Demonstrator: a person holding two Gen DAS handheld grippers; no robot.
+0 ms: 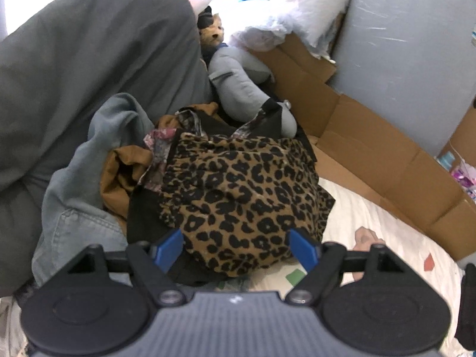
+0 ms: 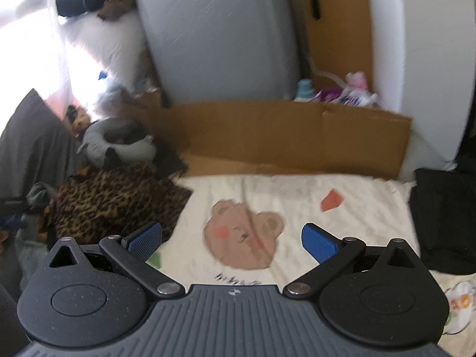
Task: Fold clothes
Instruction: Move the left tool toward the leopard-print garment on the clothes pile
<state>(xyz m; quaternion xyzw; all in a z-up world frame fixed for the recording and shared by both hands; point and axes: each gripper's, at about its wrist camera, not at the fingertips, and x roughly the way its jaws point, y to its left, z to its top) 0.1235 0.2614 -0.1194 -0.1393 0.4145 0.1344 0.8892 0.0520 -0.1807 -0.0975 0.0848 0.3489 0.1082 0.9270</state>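
Left wrist view hangs close over the leopard-print garment (image 1: 247,196) (right's sits farther back, sharing it).

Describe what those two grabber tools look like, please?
They look identical. The left gripper and right gripper each have a ribbed grey body, round black housings, black linkage arms with silver pivot screws, and blue textured finger pads. No cables or sleeves show.

Cardboard (image 2: 291,136) against sunlit grey wall (image 2: 217,29)

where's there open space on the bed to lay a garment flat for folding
The bear-print sheet is bare from the leopard-print garment across to the black fabric, with flattened cardboard behind. Left side is crowded: the leopard piece tops a clothes heap against the grey duvet and stuffed toy.
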